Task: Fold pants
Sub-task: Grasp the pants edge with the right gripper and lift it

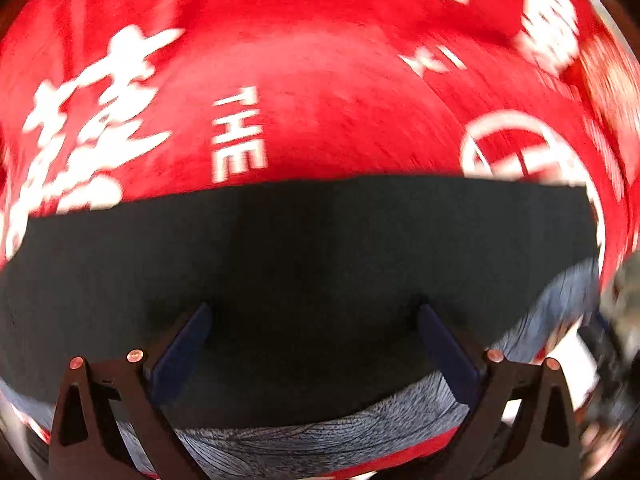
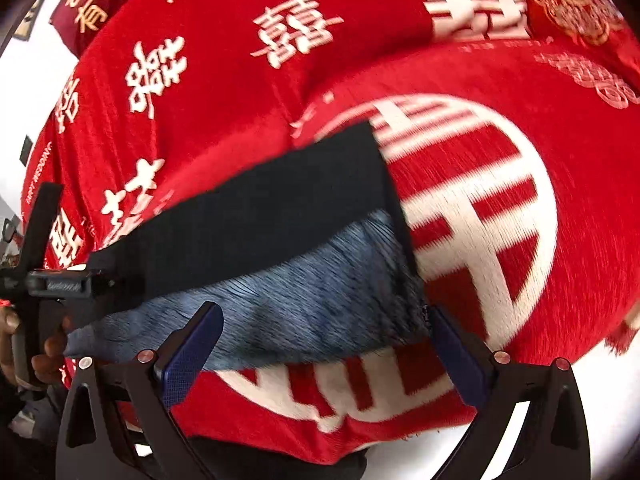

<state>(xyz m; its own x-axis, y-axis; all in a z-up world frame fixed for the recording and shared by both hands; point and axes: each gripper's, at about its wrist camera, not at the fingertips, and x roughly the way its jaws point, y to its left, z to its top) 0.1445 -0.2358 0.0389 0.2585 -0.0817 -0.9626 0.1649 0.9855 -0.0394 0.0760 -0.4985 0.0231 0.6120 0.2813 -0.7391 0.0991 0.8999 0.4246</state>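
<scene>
One folded pair of dark pants [image 1: 300, 248] on one red blanket [image 1: 320, 100]; two grippers [image 1: 314, 322] [image 2: 326, 326], both spread apart.

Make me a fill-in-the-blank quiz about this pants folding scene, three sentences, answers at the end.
1. The dark pants lie on a ____ blanket with white characters.
2. The pants' inner lining is fuzzy and blue-____.
3. The left hand-held gripper hovers over the pants with its jaws ____.

Answers: red; grey; open
</scene>
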